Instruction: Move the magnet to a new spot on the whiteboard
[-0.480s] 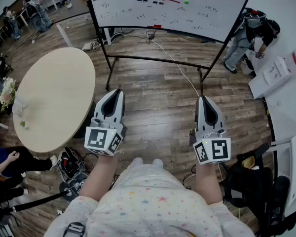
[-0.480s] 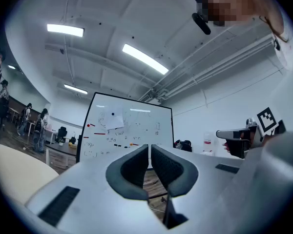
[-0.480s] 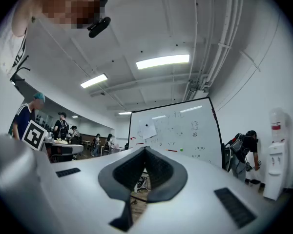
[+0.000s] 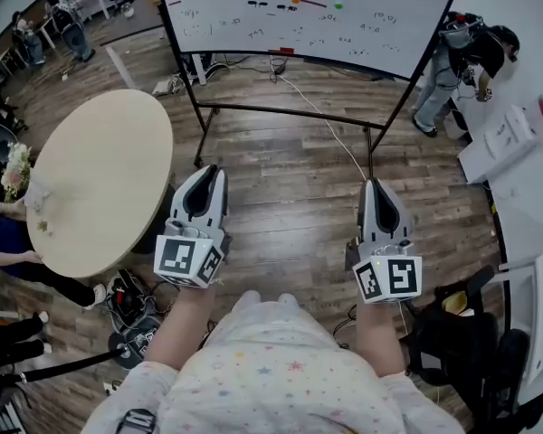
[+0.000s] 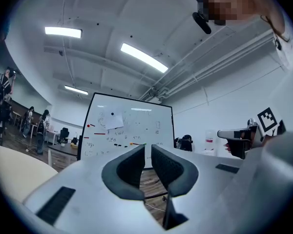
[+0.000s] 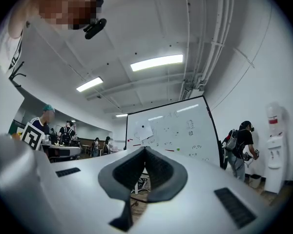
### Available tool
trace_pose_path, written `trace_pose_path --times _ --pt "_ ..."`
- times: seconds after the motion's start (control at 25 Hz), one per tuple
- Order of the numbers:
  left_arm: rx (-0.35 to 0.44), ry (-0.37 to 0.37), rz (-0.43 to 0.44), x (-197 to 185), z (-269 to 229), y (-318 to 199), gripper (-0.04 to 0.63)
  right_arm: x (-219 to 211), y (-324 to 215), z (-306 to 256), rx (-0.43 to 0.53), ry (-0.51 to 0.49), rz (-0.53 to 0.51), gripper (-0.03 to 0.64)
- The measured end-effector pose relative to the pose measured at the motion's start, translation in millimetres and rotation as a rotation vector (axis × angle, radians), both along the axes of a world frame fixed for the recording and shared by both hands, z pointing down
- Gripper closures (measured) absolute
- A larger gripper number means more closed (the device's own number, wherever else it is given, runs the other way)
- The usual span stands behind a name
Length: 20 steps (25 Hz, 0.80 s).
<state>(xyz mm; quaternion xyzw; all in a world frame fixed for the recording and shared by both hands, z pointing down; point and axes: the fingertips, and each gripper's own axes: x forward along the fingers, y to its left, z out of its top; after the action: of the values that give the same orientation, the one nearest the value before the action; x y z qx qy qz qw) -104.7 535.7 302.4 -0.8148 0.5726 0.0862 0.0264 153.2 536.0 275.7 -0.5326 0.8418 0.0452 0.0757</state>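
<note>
The whiteboard (image 4: 317, 12) stands on a black frame across the wooden floor, well ahead of both grippers. Small magnets sit on it among the writing: an orange one (image 4: 295, 0), a green one (image 4: 338, 5) and several dark ones. In the left gripper view the whiteboard (image 5: 129, 128) shows beyond the jaws, with the orange magnet (image 5: 132, 143) low on it. My left gripper (image 4: 212, 172) (image 5: 148, 148) is shut and holds nothing. My right gripper (image 4: 376, 186) (image 6: 145, 150) is shut and empty too, with the green magnet (image 6: 177, 149) far ahead on the board.
A round beige table (image 4: 100, 179) stands at the left, with flowers (image 4: 16, 165) at its far edge. A cable (image 4: 330, 125) runs across the floor under the board's frame. A person (image 4: 457, 61) stands at the board's right end beside a white counter (image 4: 516, 134). More cables (image 4: 131, 306) lie near my feet.
Both grippers stay where they were, shut. The head view has shifted slightly, and a person at the left edge of the table has moved.
</note>
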Motion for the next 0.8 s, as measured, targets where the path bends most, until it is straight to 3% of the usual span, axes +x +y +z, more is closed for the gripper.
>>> trace_pose_path --times 0.2,0.28,0.36,0.52,0.8 --pt "-0.004 0.001 -0.009 16 -3 -7 0.566 19 -8 -4 0.015 -0.010 -0.007 0.610" --pt "-0.002 0.001 -0.012 25 -4 -10 0.555 24 -13 -5 0.016 -0.016 -0.032 0.561" --pt "-0.014 0.004 -0.018 33 -2 -15 0.486 32 -18 -6 0.018 -0.021 -0.047 0.501" --pt "-0.038 -0.006 -0.045 46 2 -21 0.413 48 -28 -2 0.008 -0.035 -0.052 0.393" --pt "-0.037 -0.013 -0.061 48 3 -41 0.383 53 -53 6 -0.007 -0.049 -0.060 0.347"
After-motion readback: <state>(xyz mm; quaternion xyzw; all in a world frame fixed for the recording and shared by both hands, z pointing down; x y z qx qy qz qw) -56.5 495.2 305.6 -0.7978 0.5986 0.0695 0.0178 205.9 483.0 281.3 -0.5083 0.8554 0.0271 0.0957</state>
